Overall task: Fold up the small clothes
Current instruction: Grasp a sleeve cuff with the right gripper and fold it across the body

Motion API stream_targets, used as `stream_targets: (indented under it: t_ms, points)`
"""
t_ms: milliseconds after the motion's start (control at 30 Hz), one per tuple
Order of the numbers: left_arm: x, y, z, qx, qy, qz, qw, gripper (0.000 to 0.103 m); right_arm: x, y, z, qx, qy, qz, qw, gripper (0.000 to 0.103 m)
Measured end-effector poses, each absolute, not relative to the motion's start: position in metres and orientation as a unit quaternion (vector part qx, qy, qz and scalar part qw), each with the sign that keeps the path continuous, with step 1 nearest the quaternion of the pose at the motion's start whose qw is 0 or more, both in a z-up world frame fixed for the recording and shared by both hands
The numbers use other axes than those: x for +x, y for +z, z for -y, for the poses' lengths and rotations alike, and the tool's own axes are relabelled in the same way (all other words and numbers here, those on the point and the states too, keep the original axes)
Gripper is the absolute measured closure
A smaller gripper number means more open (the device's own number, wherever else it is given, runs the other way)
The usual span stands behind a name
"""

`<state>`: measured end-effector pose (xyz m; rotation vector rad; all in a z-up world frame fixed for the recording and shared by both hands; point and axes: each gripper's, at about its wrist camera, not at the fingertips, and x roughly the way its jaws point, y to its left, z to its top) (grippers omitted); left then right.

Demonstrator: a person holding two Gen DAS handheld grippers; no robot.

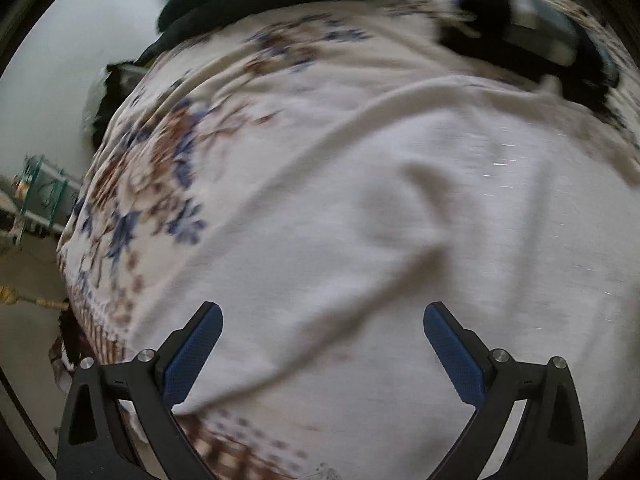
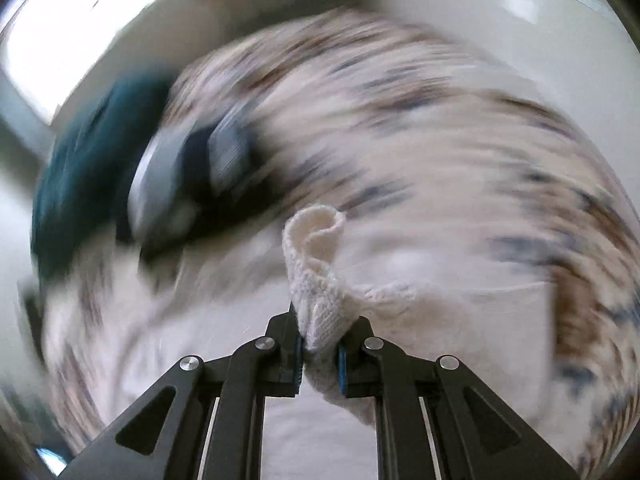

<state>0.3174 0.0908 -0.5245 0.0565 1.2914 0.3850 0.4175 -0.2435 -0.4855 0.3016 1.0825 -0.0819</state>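
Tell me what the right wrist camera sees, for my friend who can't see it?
The right gripper has its jaws shut on a bunched edge of a white knitted cloth. Behind it, all blurred, lies a flowery sheet.

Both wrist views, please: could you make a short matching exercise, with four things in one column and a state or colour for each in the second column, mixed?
Things:
1. left gripper
2. right gripper
3. white garment
4. bedsheet

States or colours:
A. floral print in blue and brown
B. plain, lying spread with a fold ridge
C. open, holding nothing
D. shut on a knitted white edge

Pairs: 1-C, 2-D, 3-B, 4-A
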Motion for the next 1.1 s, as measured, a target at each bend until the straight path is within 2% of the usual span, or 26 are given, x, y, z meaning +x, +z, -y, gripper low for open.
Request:
stream_targets:
  t_ms: [133, 267, 367, 433, 467, 500, 533, 600, 733, 833, 967, 1100]
  points:
    - [0.311, -0.526, -0.132, 0.009, 0.199, -0.595, 0.778, 0.000, 0.432, -0.536, 0.088, 0.016, 0.059, -0.558, 0.827, 0.090]
    - [0.305, -0.528, -0.161, -0.001, 0.217, -0.594, 0.775, 0.000, 0.427, -0.550, 0.000, -0.048, 0.100, -0.556, 0.824, 0.090]
    - [0.303, -0.529, -0.178, -0.015, 0.225, -0.596, 0.771, 0.000, 0.435, -0.560, -0.020, -0.051, 0.096, -0.571, 0.814, 0.090]
    - [0.299, -0.525, -0.187, -0.024, 0.228, -0.594, 0.771, 0.000, 0.444, -0.568, -0.022, -0.032, 0.096, -0.597, 0.796, 0.083]
    - [0.297, -0.521, -0.191, -0.030, 0.228, -0.593, 0.771, 0.000, 0.448, -0.567, -0.011, 0.003, 0.100, -0.614, 0.783, 0.080]
    - [0.292, -0.517, -0.197, -0.038, 0.230, -0.592, 0.771, 0.000, 0.448, -0.564, -0.001, 0.035, 0.107, -0.623, 0.774, 0.066]
    - [0.288, -0.512, -0.203, -0.048, 0.231, -0.593, 0.770, 0.000, 0.446, -0.559, 0.011, 0.066, 0.113, -0.628, 0.767, 0.044]
    - [0.273, -0.499, -0.221, -0.083, 0.232, -0.595, 0.765, 0.000, 0.430, -0.539, 0.043, 0.122, 0.118, -0.629, 0.758, 0.029]
    - [0.234, -0.479, -0.261, -0.134, 0.243, -0.592, 0.756, 0.000, 0.383, -0.514, 0.106, 0.144, 0.088, -0.640, 0.749, 0.025]
    - [0.206, -0.480, -0.288, -0.128, 0.267, -0.597, 0.745, 0.000, 0.334, -0.515, 0.156, 0.131, 0.034, -0.673, 0.727, 0.025]
    - [0.183, -0.500, -0.314, -0.116, 0.299, -0.613, 0.722, 0.000, 0.252, -0.550, 0.236, 0.091, -0.063, -0.732, 0.672, 0.025]
    - [0.172, -0.527, -0.326, -0.155, 0.305, -0.632, 0.695, 0.000, 0.176, -0.596, 0.292, 0.069, -0.133, -0.785, 0.601, 0.025]
